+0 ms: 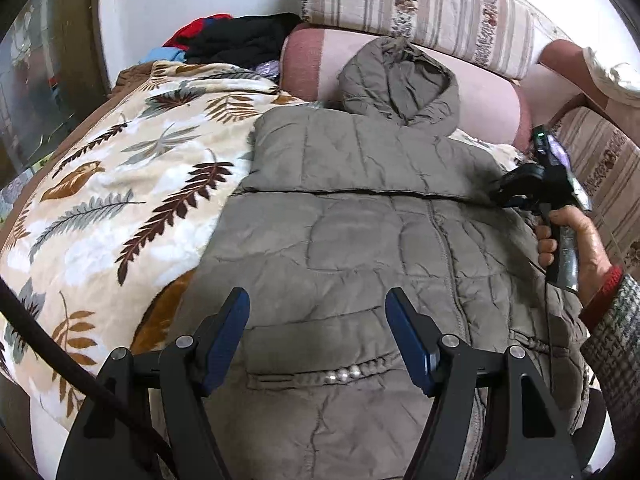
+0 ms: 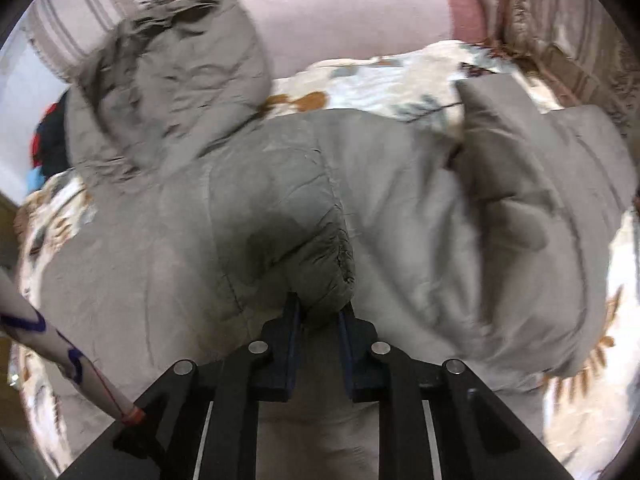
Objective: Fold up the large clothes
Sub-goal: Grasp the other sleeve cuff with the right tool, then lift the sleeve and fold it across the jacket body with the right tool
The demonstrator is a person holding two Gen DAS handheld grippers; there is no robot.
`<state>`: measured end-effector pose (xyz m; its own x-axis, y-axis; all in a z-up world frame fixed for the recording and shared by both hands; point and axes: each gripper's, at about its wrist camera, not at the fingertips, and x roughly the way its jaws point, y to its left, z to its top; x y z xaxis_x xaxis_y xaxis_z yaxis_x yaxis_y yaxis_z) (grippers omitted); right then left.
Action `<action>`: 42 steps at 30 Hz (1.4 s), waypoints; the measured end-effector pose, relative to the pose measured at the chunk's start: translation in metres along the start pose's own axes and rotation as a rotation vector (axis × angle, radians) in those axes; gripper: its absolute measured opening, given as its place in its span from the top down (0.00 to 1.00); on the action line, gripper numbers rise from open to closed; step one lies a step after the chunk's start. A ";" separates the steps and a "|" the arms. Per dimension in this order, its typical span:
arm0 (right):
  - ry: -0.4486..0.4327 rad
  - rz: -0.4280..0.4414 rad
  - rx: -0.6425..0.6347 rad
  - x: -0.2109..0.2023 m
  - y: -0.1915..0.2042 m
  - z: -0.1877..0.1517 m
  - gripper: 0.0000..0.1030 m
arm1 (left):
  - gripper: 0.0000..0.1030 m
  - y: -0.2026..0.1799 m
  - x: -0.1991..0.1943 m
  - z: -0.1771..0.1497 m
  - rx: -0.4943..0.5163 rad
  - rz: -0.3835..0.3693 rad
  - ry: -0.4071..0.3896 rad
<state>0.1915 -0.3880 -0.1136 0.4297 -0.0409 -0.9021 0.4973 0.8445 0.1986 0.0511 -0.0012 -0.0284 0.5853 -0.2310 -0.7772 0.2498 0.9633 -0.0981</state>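
Note:
A grey-brown quilted hooded jacket (image 1: 360, 220) lies spread on a bed, its hood (image 1: 396, 76) resting against a pink bolster. One sleeve is laid across the chest. My left gripper (image 1: 318, 312) hovers open over the lower front near the pocket, with nothing between its blue pads. At the jacket's right edge a person's hand (image 1: 572, 236) holds my right gripper (image 1: 502, 194). In the right wrist view the right gripper (image 2: 320, 312) is shut on a puffy sleeve end (image 2: 316, 240) of the jacket (image 2: 180, 220), with the hood (image 2: 172, 72) at upper left.
A leaf-patterned blanket (image 1: 120, 200) covers the bed to the left of the jacket. A pink bolster (image 1: 312, 64) and striped cushions (image 1: 420, 4) line the far side. A heap of dark and red clothes (image 1: 240, 36) sits at the back left. A dark cable (image 1: 60, 344) crosses the lower left.

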 end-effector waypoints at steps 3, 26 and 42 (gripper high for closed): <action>-0.001 0.002 -0.034 0.001 -0.003 -0.005 0.76 | 0.33 -0.012 -0.006 0.000 0.028 -0.011 -0.006; -0.230 0.081 0.595 -0.068 -0.359 -0.002 0.35 | 0.32 -0.093 0.010 0.000 0.159 -0.070 0.092; -0.293 -0.056 0.539 -0.073 -0.360 0.065 0.91 | 0.32 -0.095 0.038 0.004 0.141 -0.028 0.160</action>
<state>0.0302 -0.7234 -0.0940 0.5428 -0.2869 -0.7894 0.8035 0.4509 0.3886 0.0527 -0.1019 -0.0459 0.4492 -0.2219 -0.8654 0.3763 0.9256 -0.0420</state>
